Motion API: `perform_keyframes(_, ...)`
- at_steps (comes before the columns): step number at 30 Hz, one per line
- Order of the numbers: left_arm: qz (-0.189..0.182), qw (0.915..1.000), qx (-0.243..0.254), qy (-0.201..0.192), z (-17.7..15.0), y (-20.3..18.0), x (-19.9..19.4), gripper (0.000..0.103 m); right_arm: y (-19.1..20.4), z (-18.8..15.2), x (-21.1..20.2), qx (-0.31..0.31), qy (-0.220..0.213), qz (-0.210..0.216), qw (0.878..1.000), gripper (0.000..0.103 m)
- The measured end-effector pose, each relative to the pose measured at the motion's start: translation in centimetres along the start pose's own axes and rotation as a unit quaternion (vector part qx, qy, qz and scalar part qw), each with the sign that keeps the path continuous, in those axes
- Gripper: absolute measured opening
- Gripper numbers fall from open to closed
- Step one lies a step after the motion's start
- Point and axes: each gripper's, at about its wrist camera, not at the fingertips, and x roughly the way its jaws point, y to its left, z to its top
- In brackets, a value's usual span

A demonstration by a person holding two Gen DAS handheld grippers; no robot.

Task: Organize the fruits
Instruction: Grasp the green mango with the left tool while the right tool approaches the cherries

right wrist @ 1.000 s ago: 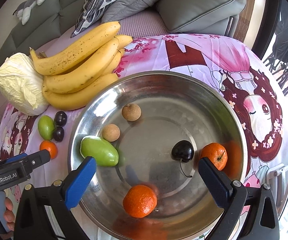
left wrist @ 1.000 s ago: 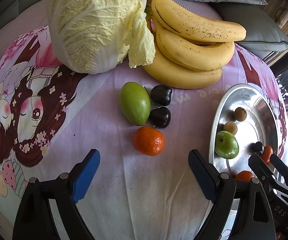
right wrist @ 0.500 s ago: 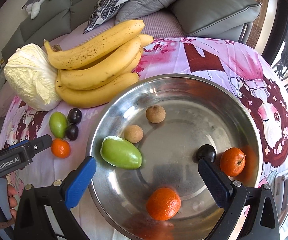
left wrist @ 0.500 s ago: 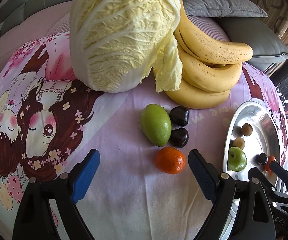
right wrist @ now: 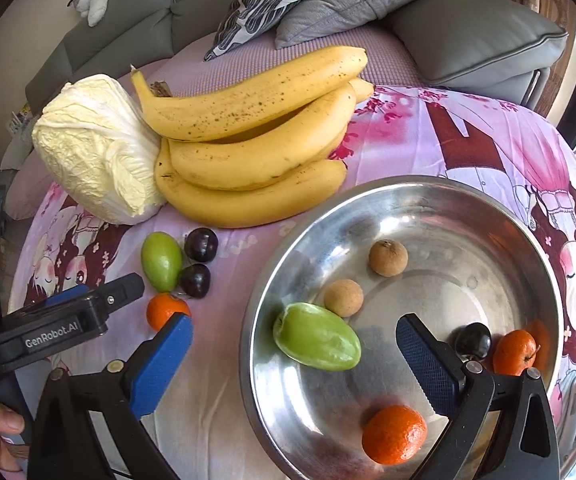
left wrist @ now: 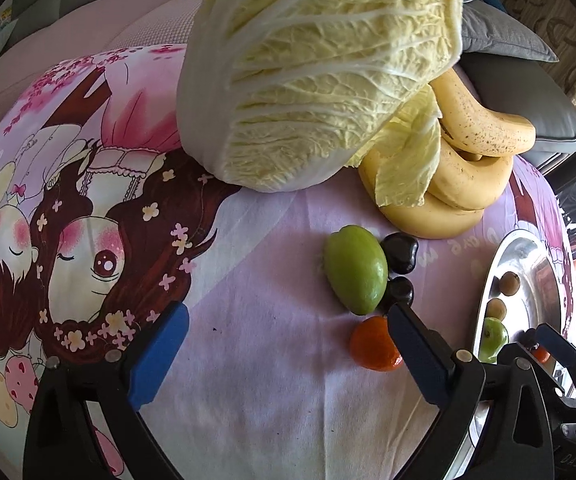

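Note:
On the pink cartoon cloth lie a green fruit (left wrist: 358,274), two dark cherries (left wrist: 400,254) and a tangerine (left wrist: 374,346), close together. They also show in the right wrist view, with the tangerine (right wrist: 163,310) nearest. My left gripper (left wrist: 288,344) is open and empty, just left of that group; it shows in the right wrist view (right wrist: 87,300). The steel bowl (right wrist: 440,196) holds a green fruit (right wrist: 316,338), two longans (right wrist: 388,258), a cherry (right wrist: 472,340) and two tangerines (right wrist: 394,434). My right gripper (right wrist: 292,356) is open and empty over the bowl's left rim.
A bunch of bananas (right wrist: 255,148) and a napa cabbage (right wrist: 95,152) lie at the back of the cloth; the cabbage (left wrist: 320,68) fills the top of the left wrist view. Grey sofa cushions (right wrist: 468,32) lie behind. The bowl's rim (left wrist: 488,280) is at the right.
The left gripper has moved left and forward, so the loose fruits shifted to its right finger. The right gripper has moved left, from over the bowl's middle to its left rim.

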Motion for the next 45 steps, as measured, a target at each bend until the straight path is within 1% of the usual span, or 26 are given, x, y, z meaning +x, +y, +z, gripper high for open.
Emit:
perform_keyframes(3, -0.01, 0.9999, -0.014, -0.001, 0.6, 1.0, 0.0, 0.099, 0.5, 0.9, 0.2, -0.003, 0.005, 0.013, 1.0, 0.103)
perform_keyframes(7, -0.021, 0.9992, -0.031, 0.007, 1.3, 2.2, 0.3, 0.099, 1.2, 2.4, 0.6, -0.004, 0.015, 0.033, 0.999, 0.103)
perform_keyframes(11, -0.026, 0.999, -0.036, 0.004, 1.3, 2.9, -0.1, 0.096, 2.5, 4.2, 0.5, -0.024, 0.013, 0.037, 0.999, 0.103)
perform_keyframes(13, -0.036, 0.9985, -0.04, 0.003, 1.4, 3.2, -0.2, 0.092, 3.1, 5.1, 0.6, -0.031, 0.014, 0.04, 0.999, 0.101)
perform_keyframes(14, -0.043, 0.9982, -0.041, 0.002, 1.4, 3.4, -0.3, 0.09, 3.3, 5.4, 0.8, -0.033, 0.016, 0.042, 0.998, 0.098)
perform_keyframes(15, -0.046, 0.9981, -0.041, 0.002, 1.5, 3.5, -0.3, 0.089, 3.4, 5.8, 1.0, -0.032, 0.019, 0.047, 0.998, 0.093)
perform_keyframes(18, -0.042, 0.9986, -0.033, 0.001, 1.8, 3.5, -0.2, 0.089, 3.6, 6.5, 2.1, -0.027, 0.039, 0.055, 0.997, 0.083)
perform_keyframes(19, -0.045, 0.9986, -0.03, 0.0, 1.7, 2.9, -0.5, 0.088, 3.7, 6.6, 2.6, -0.026, 0.046, 0.057, 0.997, 0.081)
perform_keyframes(20, -0.051, 0.9983, -0.028, -0.001, 1.8, 2.8, -0.5, 0.082, 3.7, 6.7, 3.0, -0.023, 0.053, 0.059, 0.997, 0.078)
perform_keyframes(21, -0.057, 0.998, -0.027, -0.001, 2.0, 2.7, -0.5, 0.077, 3.7, 6.8, 3.5, -0.019, 0.061, 0.066, 0.996, 0.077)
perform_keyframes(23, -0.064, 0.9977, -0.021, -0.002, 2.3, 2.4, -0.3, 0.075, 3.4, 6.9, 4.5, -0.002, 0.077, 0.088, 0.993, 0.076)
perform_keyframes(25, -0.066, 0.9977, -0.015, -0.001, 2.5, 1.9, -0.2, 0.075, 3.3, 7.0, 5.2, 0.007, 0.088, 0.1, 0.991, 0.071)
perform_keyframes(26, -0.071, 0.9974, -0.013, 0.0, 2.6, 1.7, -0.1, 0.073, 3.3, 7.0, 5.5, 0.009, 0.092, 0.101, 0.991, 0.067)
perform_keyframes(27, -0.076, 0.9971, -0.012, 0.002, 2.6, 1.6, 0.0, 0.068, 3.4, 7.0, 5.7, 0.01, 0.094, 0.101, 0.99, 0.064)
perform_keyframes(29, -0.085, 0.9964, -0.01, 0.004, 2.7, 1.2, 0.3, 0.064, 3.6, 7.0, 6.1, 0.011, 0.097, 0.101, 0.99, 0.058)
perform_keyframes(32, -0.088, 0.9961, -0.007, 0.004, 3.1, 1.0, 0.8, 0.063, 3.5, 7.2, 6.4, 0.012, 0.102, 0.102, 0.989, 0.056)
perform_keyframes(35, -0.098, 0.9951, -0.009, 0.006, 3.5, 0.8, 1.4, 0.063, 3.6, 7.3, 6.5, 0.013, 0.104, 0.1, 0.989, 0.055)
perform_keyframes(37, -0.103, 0.9946, -0.011, 0.008, 3.8, 0.9, 2.0, 0.058, 3.5, 7.4, 6.7, 0.015, 0.104, 0.095, 0.99, 0.055)
perform_keyframes(39, -0.106, 0.9942, -0.012, 0.012, 4.0, 1.1, 2.4, 0.051, 3.3, 7.4, 6.9, 0.018, 0.106, 0.094, 0.99, 0.055)
perform_keyframes(40, -0.112, 0.9935, -0.014, 0.013, 4.1, 0.9, 2.7, 0.05, 3.3, 7.4, 7.0, 0.018, 0.107, 0.094, 0.99, 0.055)
perform_keyframes(42, -0.125, 0.9919, -0.018, 0.014, 4.3, 0.9, 2.8, 0.041, 3.5, 7.3, 7.2, 0.018, 0.109, 0.095, 0.989, 0.055)
perform_keyframes(43, -0.13, 0.9913, -0.018, 0.012, 3.9, 1.0, 2.8, 0.039, 3.8, 7.2, 7.3, 0.018, 0.109, 0.095, 0.989, 0.055)
perform_keyframes(45, -0.129, 0.9915, -0.014, 0.011, 3.6, 0.5, 2.6, 0.039, 4.0, 7.3, 7.4, 0.017, 0.108, 0.093, 0.99, 0.054)
